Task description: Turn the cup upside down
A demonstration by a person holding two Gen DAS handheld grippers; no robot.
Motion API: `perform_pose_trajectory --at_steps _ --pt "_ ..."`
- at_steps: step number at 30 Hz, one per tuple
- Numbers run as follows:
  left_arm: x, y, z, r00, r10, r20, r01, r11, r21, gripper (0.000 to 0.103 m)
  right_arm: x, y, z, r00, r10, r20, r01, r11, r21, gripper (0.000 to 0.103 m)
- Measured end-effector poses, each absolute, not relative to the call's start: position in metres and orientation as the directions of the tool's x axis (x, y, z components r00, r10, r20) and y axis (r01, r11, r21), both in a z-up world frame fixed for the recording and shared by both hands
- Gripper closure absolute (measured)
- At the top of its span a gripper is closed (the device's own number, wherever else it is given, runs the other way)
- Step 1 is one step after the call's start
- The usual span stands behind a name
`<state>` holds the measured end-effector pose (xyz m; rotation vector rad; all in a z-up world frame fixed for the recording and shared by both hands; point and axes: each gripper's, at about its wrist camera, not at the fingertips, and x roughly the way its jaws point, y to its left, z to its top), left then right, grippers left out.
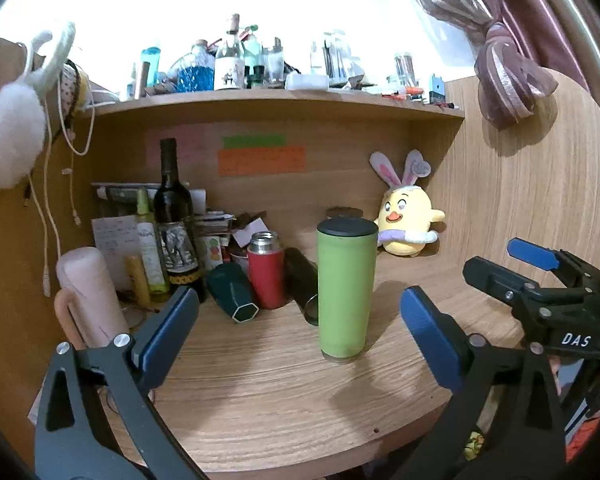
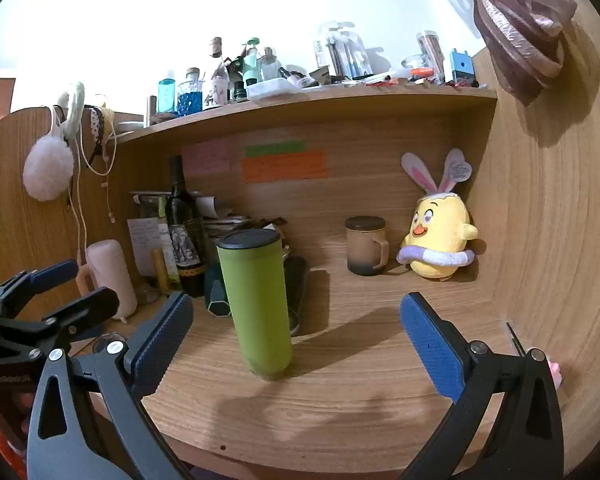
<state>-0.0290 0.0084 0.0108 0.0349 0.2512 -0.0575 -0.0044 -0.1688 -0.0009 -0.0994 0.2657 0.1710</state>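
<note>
A tall green cup [image 1: 346, 292] with a dark end on top stands on the wooden desk [image 1: 268, 392]. It also shows in the right wrist view [image 2: 258, 304], left of centre. My left gripper [image 1: 300, 332] is open and empty, its blue pads either side of the cup but nearer the camera. My right gripper [image 2: 296, 340] is open and empty, short of the cup. The right gripper shows at the right in the left wrist view [image 1: 512, 268]; the left gripper shows at the left in the right wrist view [image 2: 68, 288].
Behind the cup are a red flask [image 1: 265, 272], a lying teal cup [image 1: 234, 294], a dark tumbler [image 1: 302, 284], a wine bottle [image 1: 175, 216] and a pink mug [image 1: 90, 296]. A brown mug [image 2: 366, 245] and a yellow plush chick [image 2: 440, 236] sit at the back right. A cluttered shelf [image 1: 276, 98] hangs above.
</note>
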Motion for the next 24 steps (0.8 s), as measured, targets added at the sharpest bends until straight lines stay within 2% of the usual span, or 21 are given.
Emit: perform_pose_trajectory --at_steps 24 --pt "-0.0312 0.0094 0.0061 0.964 -0.049 -0.26 0.052 0.999 0.004 0.0 -0.0053 -0.1708 -0.0077 0.95 0.138 -0.281 -0.17 0.981 -0.091 0.0"
